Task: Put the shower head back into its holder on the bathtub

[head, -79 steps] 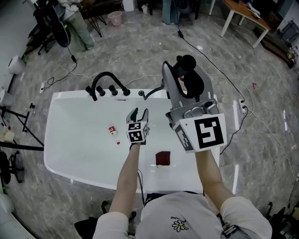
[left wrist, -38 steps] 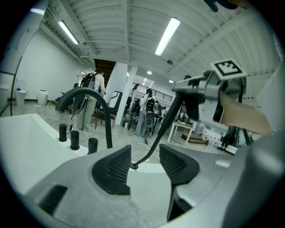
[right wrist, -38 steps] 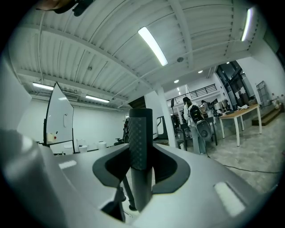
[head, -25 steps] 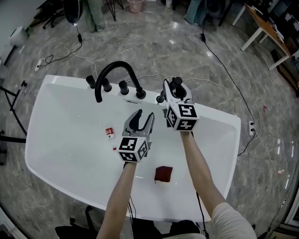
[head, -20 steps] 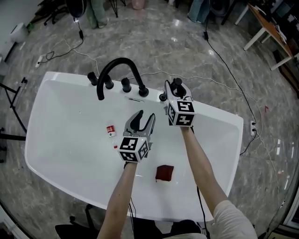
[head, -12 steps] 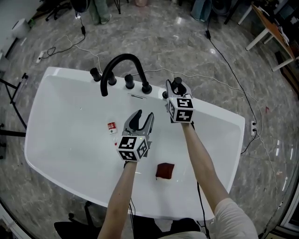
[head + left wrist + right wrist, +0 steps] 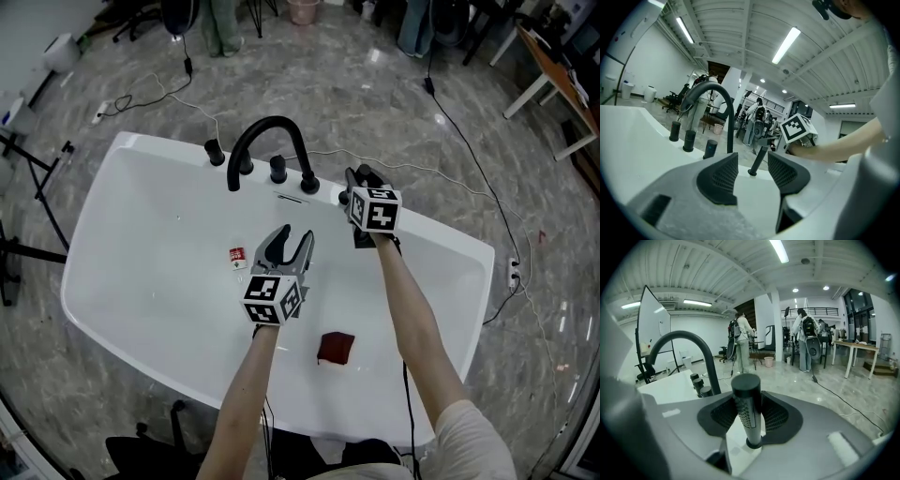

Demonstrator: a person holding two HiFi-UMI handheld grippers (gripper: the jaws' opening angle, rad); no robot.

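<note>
The black stick-shaped shower head (image 7: 746, 404) stands upright with its foot in the holder (image 7: 753, 444) on the white bathtub rim (image 7: 422, 234), just right of the black faucet (image 7: 272, 136). My right gripper (image 7: 747, 417) is shut on it, one pad against each side. In the head view the right gripper (image 7: 356, 190) sits at that rim spot. My left gripper (image 7: 293, 240) hovers open over the tub's inside, holding nothing. In the left gripper view its open jaws frame the shower head (image 7: 757, 161) and the right gripper's marker cube (image 7: 797, 129).
Three black knobs (image 7: 277, 169) line the rim beside the faucet. A small red-and-white bottle (image 7: 236, 256) and a dark red cloth (image 7: 336, 347) lie in the tub. Cables cross the stone floor (image 7: 441, 131), and people and furniture stand farther off.
The right gripper has come down from high near the camera to the tub rim right of the faucet, carrying the shower head. The left gripper has stayed open over the tub.
</note>
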